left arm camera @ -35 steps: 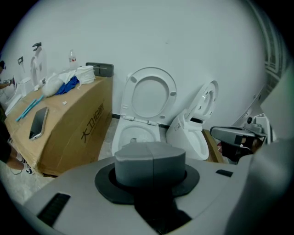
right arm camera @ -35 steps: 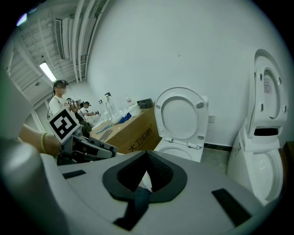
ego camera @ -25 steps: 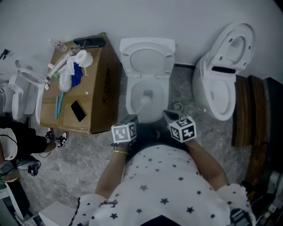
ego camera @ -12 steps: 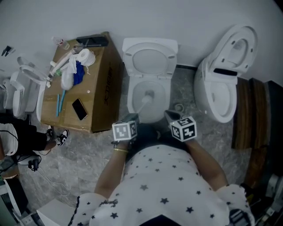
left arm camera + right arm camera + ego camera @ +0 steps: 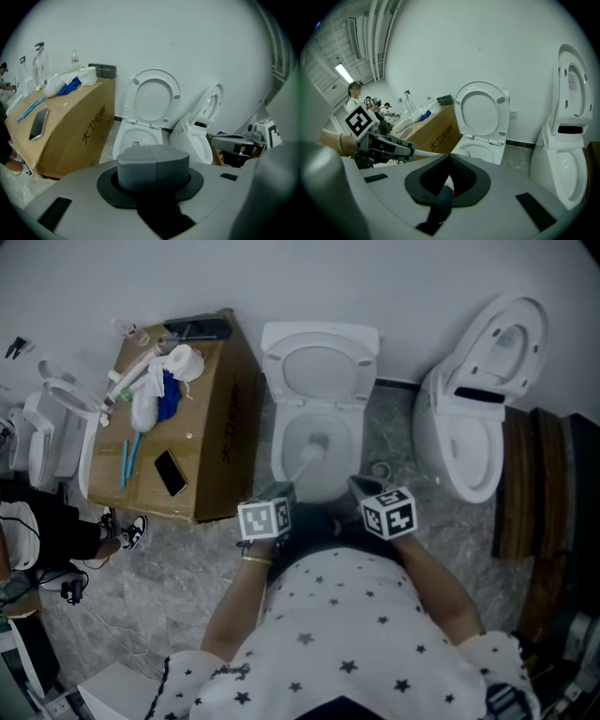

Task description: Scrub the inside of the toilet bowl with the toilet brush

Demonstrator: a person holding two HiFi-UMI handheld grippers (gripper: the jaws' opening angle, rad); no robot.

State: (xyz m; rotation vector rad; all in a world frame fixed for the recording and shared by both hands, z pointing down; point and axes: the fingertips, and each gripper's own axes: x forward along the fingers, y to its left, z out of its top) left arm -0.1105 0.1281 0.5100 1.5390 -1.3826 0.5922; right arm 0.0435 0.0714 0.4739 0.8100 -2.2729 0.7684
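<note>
head view: toilet brush (image 5: pixel 303 461) is inside the toilet bowl (image 5: pixel 279 457), with the bristle head down near the middle of the bowl. its handle slants back over the bowl's near rim to the left gripper (image 5: pixel 284 489)

left gripper view: jaws pressed together, grey pads meeting at a seam, handle not visible from this angle. right gripper view shows a pale handle running from the left gripper's tip toward the bowl, so it's pinching the brush handle

right gripper (image 5: pixel 360 486) sits just off the bowl's near rim on its right side, clear of the brush. right gripper view: jaws spread with a dark hollow between them and nothing gripped. there's a small dark bit low in the hollow i can't make out

toilet lid (image 5: pixel 319 367) stands up at the far side of the bowl

cardboard box (image 5: pixel 223 437) is just left of the bowl, with a phone (image 5: pixel 167 474) and a blue cloth (image 5: pixel 167 390) on top

second toilet (image 5: pixel 459 442) is right of the bowl and apart from it, lid also up
</note>
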